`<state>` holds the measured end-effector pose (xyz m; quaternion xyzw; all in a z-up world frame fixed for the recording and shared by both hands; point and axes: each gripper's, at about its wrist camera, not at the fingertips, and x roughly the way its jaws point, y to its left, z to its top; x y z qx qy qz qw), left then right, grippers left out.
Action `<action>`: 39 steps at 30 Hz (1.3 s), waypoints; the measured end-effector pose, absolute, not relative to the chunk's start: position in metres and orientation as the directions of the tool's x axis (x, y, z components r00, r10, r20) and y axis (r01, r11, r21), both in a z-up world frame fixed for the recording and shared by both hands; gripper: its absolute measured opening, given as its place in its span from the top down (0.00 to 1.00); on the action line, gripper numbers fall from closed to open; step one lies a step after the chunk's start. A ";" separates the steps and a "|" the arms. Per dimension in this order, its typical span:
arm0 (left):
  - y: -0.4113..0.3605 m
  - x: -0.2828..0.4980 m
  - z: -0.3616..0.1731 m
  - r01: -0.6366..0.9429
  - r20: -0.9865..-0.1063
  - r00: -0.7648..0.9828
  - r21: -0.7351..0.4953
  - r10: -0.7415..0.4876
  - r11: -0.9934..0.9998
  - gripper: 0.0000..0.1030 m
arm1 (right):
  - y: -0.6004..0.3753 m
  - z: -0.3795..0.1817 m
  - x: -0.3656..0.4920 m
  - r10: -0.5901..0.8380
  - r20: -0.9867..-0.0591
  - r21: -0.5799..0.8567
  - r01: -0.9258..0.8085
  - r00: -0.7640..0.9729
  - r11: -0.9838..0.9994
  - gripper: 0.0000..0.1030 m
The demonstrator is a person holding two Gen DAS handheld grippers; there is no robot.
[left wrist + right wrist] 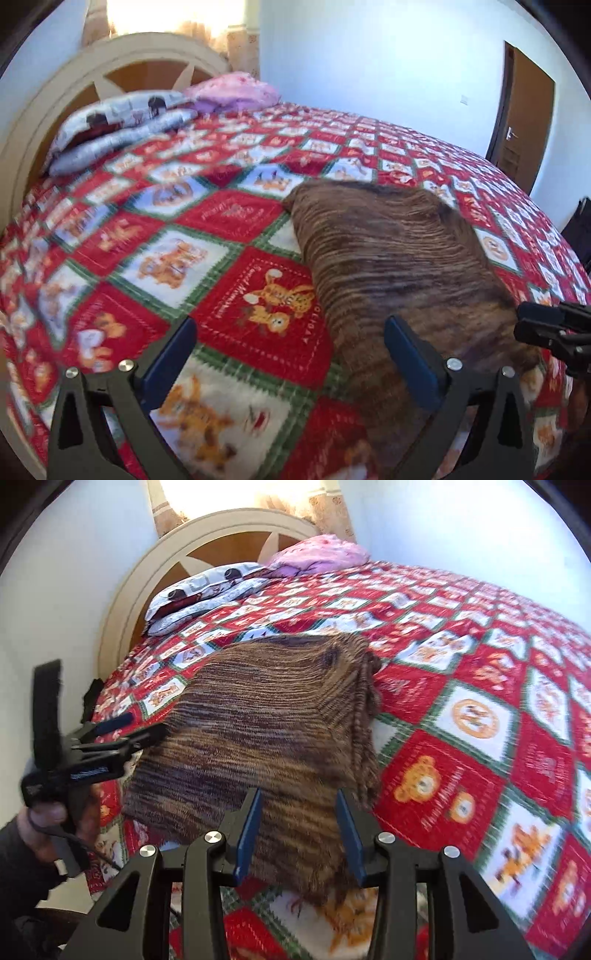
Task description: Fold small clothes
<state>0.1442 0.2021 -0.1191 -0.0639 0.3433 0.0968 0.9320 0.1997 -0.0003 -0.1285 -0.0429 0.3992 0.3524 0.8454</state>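
Note:
A brown striped knit garment point(399, 258) lies folded on the red patchwork bedspread point(229, 214). It also shows in the right wrist view point(266, 720), with a fringed edge on its right side. My left gripper point(291, 328) is open and empty, above the bed at the garment's left edge. My right gripper point(300, 801) is open and empty, just above the garment's near edge. The right gripper shows at the right edge of the left wrist view point(546, 325). The left gripper shows at the left of the right wrist view point(144, 727), jaws apart.
A cream arched headboard point(147, 576) stands at the far end. A grey patterned pillow point(207, 590) and a pink pillow point(321, 554) lie against it. A brown door point(524, 110) is in the white wall on the right.

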 end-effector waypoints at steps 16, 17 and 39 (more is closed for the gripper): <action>0.171 0.101 -0.062 -0.107 -0.520 0.852 -0.060 0.060 0.992 0.00 | -0.025 -0.056 0.128 0.495 -0.539 0.079 -0.545 0.681 0.835 0.39; 0.170 0.100 -0.061 -0.106 -0.518 0.854 -0.061 0.059 0.992 0.00 | -0.025 -0.056 0.128 0.495 -0.538 0.082 -0.543 0.682 0.836 0.39; 0.164 0.093 -0.054 -0.098 -0.499 0.865 -0.065 0.053 0.993 0.00 | -0.029 -0.054 0.116 0.489 -0.534 0.100 -0.522 0.690 0.847 0.39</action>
